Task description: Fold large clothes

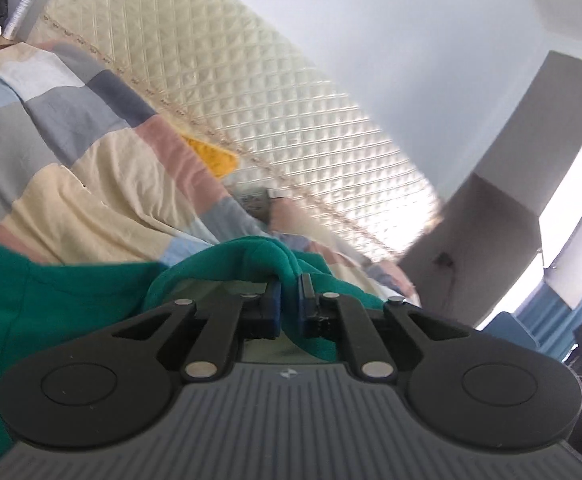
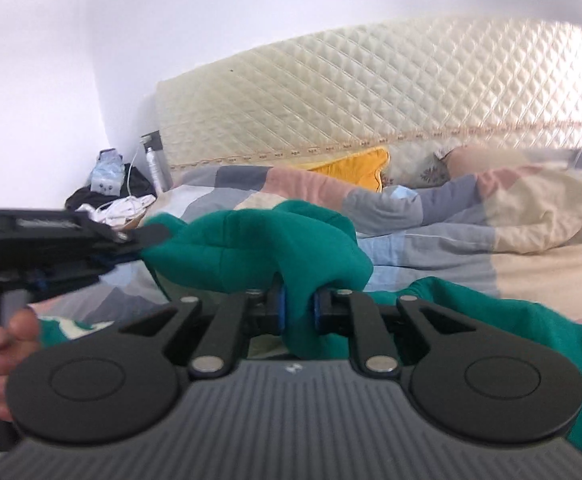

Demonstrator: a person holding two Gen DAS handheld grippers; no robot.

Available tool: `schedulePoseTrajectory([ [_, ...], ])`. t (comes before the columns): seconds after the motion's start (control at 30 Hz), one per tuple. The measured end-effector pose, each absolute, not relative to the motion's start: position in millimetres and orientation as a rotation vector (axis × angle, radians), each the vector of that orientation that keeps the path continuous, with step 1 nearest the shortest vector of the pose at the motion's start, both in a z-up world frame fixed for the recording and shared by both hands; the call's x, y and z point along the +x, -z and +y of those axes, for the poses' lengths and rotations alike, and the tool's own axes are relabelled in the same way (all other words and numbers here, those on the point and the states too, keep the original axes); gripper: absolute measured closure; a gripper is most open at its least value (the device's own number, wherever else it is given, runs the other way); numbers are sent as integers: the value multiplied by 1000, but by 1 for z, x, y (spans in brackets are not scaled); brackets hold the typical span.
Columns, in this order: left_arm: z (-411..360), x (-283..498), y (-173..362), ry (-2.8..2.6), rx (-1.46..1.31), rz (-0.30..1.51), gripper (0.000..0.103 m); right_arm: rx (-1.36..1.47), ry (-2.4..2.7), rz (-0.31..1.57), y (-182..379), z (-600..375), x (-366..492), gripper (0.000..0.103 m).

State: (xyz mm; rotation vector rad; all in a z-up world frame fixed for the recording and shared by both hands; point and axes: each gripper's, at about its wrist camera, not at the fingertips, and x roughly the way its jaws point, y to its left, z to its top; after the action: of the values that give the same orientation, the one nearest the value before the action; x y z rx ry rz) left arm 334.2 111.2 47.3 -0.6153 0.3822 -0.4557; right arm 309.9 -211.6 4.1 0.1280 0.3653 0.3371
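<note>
Green garment (image 2: pixel 251 248) sits bunched at the bottom centre of both wrist views, on a patchwork bedspread (image 1: pixel 103 168), w/ a quilted cream headboard (image 2: pixel 371 92) filling the upper half behind. Both tongs are narrow and pinching it. Left gripper (image 1: pixel 289 300) has a fold of green cloth squeezed between its blue pads. Right gripper (image 2: pixel 298 310) clamps a thicker wad of the same fabric. In the right wrist view the left gripper shows again at mid left (image 2: pixel 131 246), biting the cloth's far corner, w/ a hand (image 2: pixel 3 344) on its handle at lower left.

Step in hand, as I read it: lift the garment by two points along one edge, so it can hang or spread before a fold. Fabric betw. the two grips looks slack and lumpy.

To do it well:
- Pull the grips apart sideways until that edge goes taut, no sag.
- Keep both at the same height so the hem hangs level.
- Right grip holds a lot of layers; may be catching more than one ply, so check before laying down.
- Keep clear of the yellow pillow (image 2: pixel 351 170) and the bedspread itself, don't snag it.
</note>
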Motion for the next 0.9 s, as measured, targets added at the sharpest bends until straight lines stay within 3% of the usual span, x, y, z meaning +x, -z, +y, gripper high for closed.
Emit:
schedulePoseTrajectory([
  [0.13, 101, 260, -46, 459, -578, 369, 94, 99, -356, 356, -10, -218, 260, 88],
  [0.3, 90, 183, 0, 413, -580, 458, 94, 58, -329, 441, 17, -216, 206, 88],
  [0.47, 80, 155, 44, 352, -486, 589, 94, 26, -297, 587, 58, -209, 174, 87],
  [0.6, 75, 139, 56, 323, -388, 640, 91, 69, -266, 650, 79, -211, 156, 78],
  [0.63, 75, 138, 55, 317, -377, 642, 83, 91, -267, 659, 81, -214, 151, 74],
  [0.67, 77, 135, 55, 312, -375, 646, 69, 118, -274, 670, 82, -218, 147, 70],
  [0.73, 82, 128, 52, 314, -403, 642, 50, 155, -289, 667, 80, -224, 140, 54],
  [0.8, 85, 126, 41, 317, -402, 608, 48, 193, -299, 648, 74, -228, 132, 47],
  [0.9, 86, 121, 24, 319, -363, 523, 43, 240, -322, 599, 67, -233, 128, 47],
])
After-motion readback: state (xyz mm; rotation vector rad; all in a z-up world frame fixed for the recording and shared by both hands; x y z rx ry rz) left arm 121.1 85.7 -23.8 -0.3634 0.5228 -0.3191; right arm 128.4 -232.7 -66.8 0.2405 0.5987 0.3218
